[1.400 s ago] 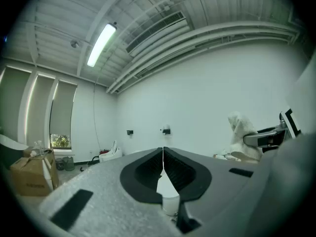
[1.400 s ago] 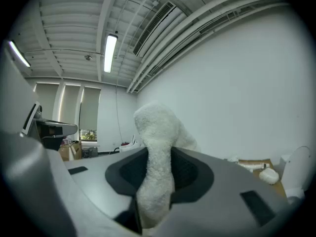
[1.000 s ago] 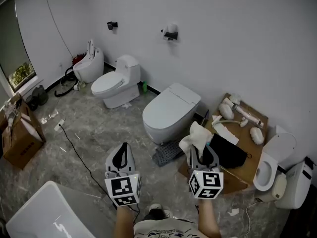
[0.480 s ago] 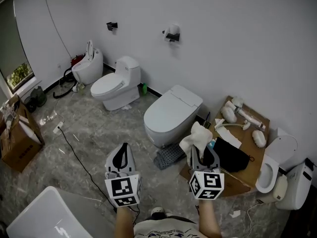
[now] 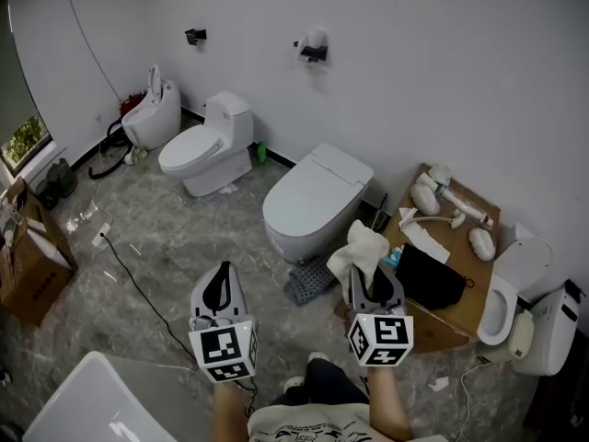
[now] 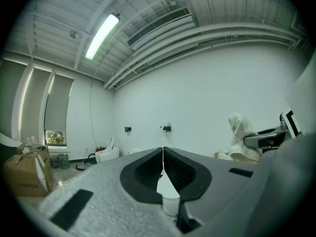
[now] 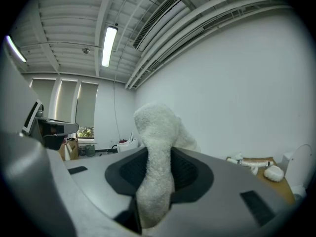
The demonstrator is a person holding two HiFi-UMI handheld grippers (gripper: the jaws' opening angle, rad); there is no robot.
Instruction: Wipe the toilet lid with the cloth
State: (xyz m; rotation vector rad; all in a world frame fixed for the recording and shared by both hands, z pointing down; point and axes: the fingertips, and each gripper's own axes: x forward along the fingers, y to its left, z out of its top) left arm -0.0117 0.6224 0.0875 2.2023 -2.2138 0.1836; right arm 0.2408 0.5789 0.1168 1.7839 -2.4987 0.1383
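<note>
A white toilet with its lid (image 5: 308,194) down stands in the middle of the room, by the far wall. My right gripper (image 5: 373,282) is shut on a white fluffy cloth (image 5: 361,250) (image 7: 157,157), held up in the air to the right of and nearer than that toilet. The cloth sticks up out of the jaws. My left gripper (image 5: 222,288) (image 6: 162,158) is shut with nothing in it, held level with the right one, over the floor in front of the toilet.
Two more white toilets (image 5: 204,147) (image 5: 153,115) stand further left along the wall. A cardboard sheet (image 5: 451,247) with loose parts and a black cloth (image 5: 431,277) lies at the right, beside an open toilet (image 5: 508,295). A cable (image 5: 138,274), a box (image 5: 29,256) and a white tub (image 5: 87,403) are at the left.
The view has shifted slightly; the toilets sit a little lower-left in frame. Both grippers keep their places and states, the cloth still held.
</note>
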